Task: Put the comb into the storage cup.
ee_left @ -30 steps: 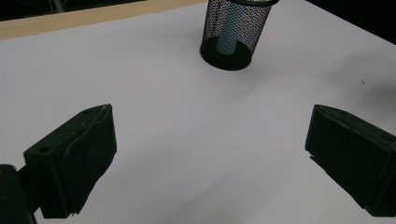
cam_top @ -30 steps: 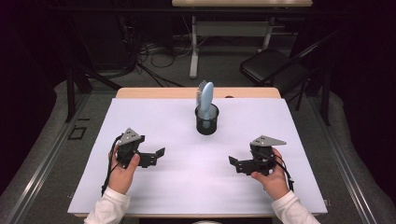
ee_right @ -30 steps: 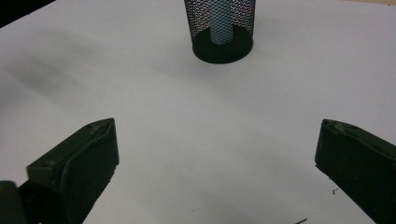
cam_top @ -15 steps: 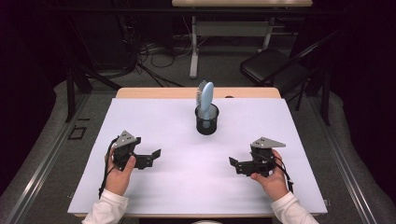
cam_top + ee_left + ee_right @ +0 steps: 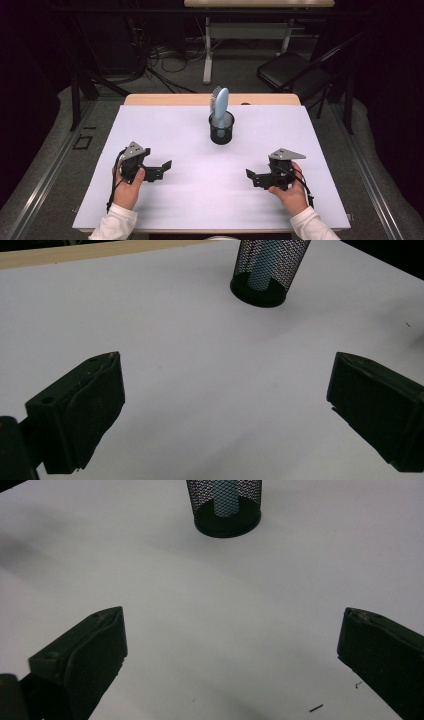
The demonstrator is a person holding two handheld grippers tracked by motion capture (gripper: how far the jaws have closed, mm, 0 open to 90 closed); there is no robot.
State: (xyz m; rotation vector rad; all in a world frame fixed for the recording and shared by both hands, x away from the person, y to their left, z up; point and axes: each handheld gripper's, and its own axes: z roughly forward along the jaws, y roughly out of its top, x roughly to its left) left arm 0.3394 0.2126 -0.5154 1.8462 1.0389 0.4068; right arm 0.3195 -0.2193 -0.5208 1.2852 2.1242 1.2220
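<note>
Hairbrush (image 5: 220, 102) upright in mesh cup (image 5: 221, 129)

sleeves: white | grippers: black, grey three-cornered top plates | cables: black | jaws: blocky black

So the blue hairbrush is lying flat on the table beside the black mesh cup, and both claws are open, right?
Not quite. The hairbrush stands upright inside the mesh cup, handle down, as the high view shows. The rest holds: the left claw and right claw are both open, holding nothing.
</note>
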